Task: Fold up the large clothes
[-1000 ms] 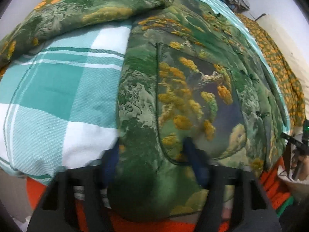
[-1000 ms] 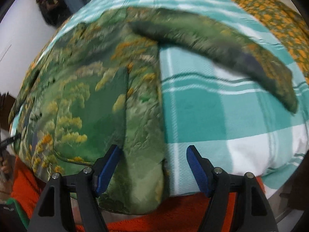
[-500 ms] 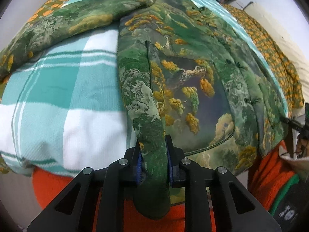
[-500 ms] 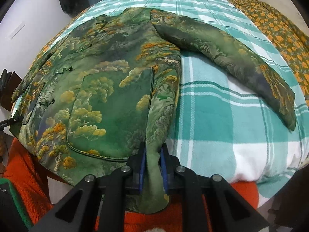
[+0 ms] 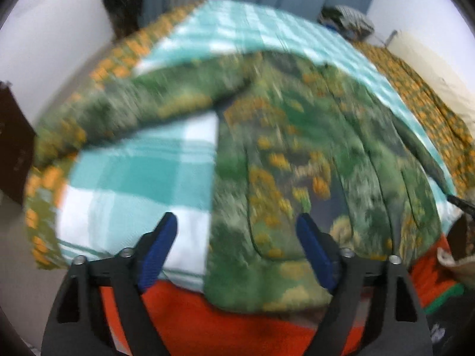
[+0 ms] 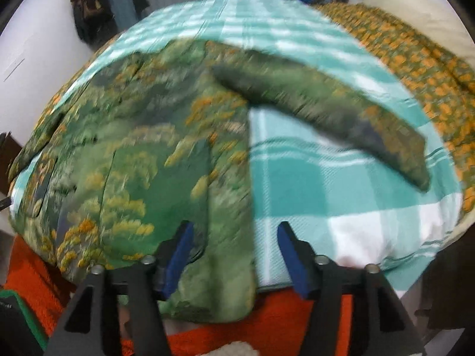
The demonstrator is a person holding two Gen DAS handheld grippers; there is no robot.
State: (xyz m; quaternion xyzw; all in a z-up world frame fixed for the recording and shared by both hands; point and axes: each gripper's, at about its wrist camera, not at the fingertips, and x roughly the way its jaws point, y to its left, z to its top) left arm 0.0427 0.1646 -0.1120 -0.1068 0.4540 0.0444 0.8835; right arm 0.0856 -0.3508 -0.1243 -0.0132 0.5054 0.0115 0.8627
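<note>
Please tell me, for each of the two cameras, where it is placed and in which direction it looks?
Left wrist: on the left gripper, looking forward and down over the bed's near edge; open jaws, green jacket and left sleeve show.
Right wrist: on the right gripper, looking the same way; open jaws, jacket, right sleeve.
Shared: jacket, checked blanket, orange cloth.

Motion blur perhaps hides the jacket buttons.

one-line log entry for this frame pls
stage: hem just released | left gripper: open, jaws just opened | right gripper: open, jaws just opened | jacket: flat on checked blanket, sleeves out
</note>
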